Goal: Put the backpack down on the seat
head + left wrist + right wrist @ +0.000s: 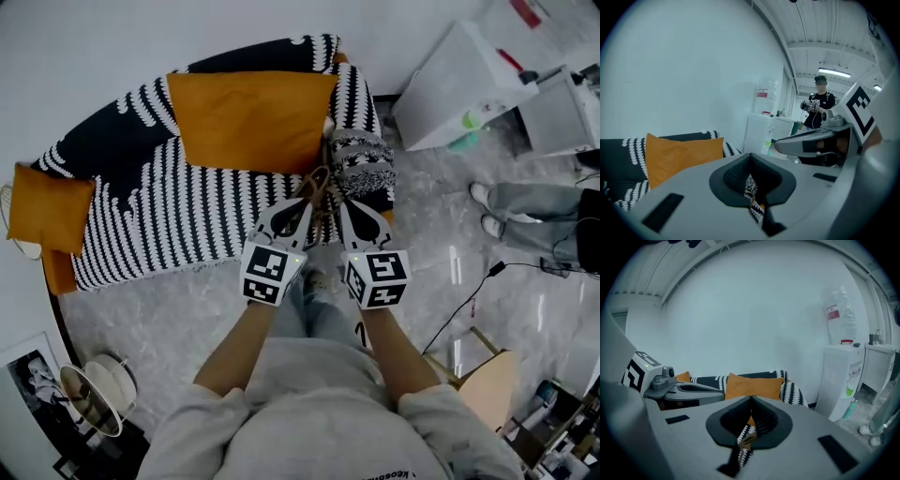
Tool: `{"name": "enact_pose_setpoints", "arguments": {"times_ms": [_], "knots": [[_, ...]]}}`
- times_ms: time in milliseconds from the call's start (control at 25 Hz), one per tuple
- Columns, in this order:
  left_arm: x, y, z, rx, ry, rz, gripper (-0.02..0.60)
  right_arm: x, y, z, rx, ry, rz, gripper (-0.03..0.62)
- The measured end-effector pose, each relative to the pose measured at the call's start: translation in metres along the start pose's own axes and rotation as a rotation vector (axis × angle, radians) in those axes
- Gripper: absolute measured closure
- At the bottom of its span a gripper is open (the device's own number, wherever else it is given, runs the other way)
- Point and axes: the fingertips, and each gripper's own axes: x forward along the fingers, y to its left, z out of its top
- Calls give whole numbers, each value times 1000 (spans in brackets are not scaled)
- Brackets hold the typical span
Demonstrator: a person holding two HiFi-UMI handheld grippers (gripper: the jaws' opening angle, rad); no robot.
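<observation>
Both sets of jaws are clenched: the left gripper (pixel 302 208) pinches a patterned strap (pixel 752 188) of the backpack (pixel 364 164), and the right gripper (pixel 347 208) grips a second strap (pixel 745 438). The black-and-white backpack is just beyond their tips at the right end of the striped sofa (pixel 141 202), beside the large orange cushion (pixel 248 117); whether it rests on the seat I cannot tell

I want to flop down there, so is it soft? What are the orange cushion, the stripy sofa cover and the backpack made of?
The orange cushion looks like matte woven cloth, plump, with soft creases. The sofa cover is probably a woven or knitted throw: it drapes, and its lower edge looks fringed. The backpack seems to be patterned, knit-like fabric, and its tan straps may be leather.
</observation>
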Motion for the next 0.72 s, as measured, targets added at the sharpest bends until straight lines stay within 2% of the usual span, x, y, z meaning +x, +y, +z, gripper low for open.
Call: {"name": "enact_pose_setpoints", "arguments": {"times_ms": [280,720], "knots": [[-43,-27,30,8,-39,36,561,-52,11,31,-57,-89,18,562],[-103,-86,75,51,-125,40,561,-131,44,61,-132,-192,74,562]]}}
